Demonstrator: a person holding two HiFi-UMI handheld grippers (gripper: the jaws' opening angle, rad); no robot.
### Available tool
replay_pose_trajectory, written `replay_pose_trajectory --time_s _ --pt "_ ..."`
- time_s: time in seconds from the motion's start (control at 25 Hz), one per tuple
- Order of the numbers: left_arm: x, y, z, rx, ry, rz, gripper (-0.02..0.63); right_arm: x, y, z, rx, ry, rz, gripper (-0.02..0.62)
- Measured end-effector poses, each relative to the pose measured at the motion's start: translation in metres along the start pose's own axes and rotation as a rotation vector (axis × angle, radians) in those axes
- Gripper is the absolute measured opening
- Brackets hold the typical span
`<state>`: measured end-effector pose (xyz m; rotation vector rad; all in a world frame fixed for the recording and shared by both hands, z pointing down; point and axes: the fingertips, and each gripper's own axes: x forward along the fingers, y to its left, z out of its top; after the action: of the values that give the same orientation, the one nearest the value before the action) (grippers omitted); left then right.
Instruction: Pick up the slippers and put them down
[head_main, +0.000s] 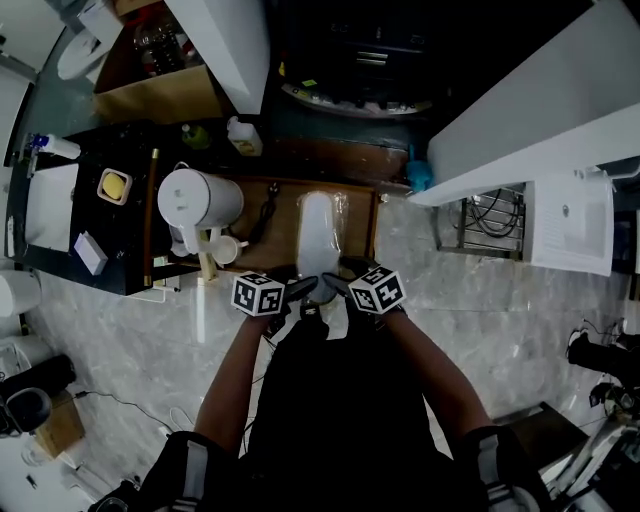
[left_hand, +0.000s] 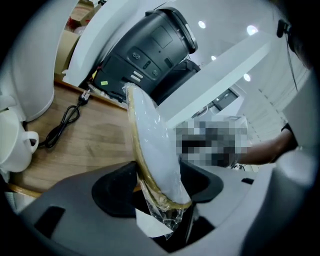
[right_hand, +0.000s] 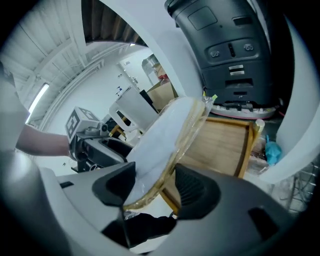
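Observation:
A pair of white slippers (head_main: 318, 232), sealed in clear plastic with a tan sole edge, is held over the wooden tabletop (head_main: 278, 205). Both grippers hold its near end. My left gripper (head_main: 303, 291) is shut on the pack from the left, and my right gripper (head_main: 336, 286) is shut on it from the right. In the left gripper view the slippers (left_hand: 152, 150) rise tilted from between the jaws of the left gripper (left_hand: 161, 189), with crumpled plastic hanging below. In the right gripper view the slippers (right_hand: 167, 132) slant up and right from the right gripper (right_hand: 156, 184).
A white kettle (head_main: 196, 200) and a white mug (head_main: 226, 249) stand left of the slippers, with a black cable (left_hand: 63, 121) on the wood. A black appliance (left_hand: 150, 47) sits behind the table. White counters (head_main: 540, 110) flank it, and a wire rack (head_main: 490, 222) is on the right.

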<state>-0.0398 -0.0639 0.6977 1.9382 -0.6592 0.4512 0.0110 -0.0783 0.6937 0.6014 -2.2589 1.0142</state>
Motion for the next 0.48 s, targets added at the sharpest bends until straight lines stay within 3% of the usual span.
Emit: replay_pose_trajectory --time_s 0.24,0.48 --pt "-0.012 -0.023 0.017 0.076 -0.057 -0.019 0.276 -0.019 0.012 0.004 0.067 -0.079 -0.032 0.253" --pt "-0.028 -0.041 0.012 0.127 -0.092 -0.014 0.273 -0.035 0.032 0.004 0.047 -0.134 -0.049 0.253"
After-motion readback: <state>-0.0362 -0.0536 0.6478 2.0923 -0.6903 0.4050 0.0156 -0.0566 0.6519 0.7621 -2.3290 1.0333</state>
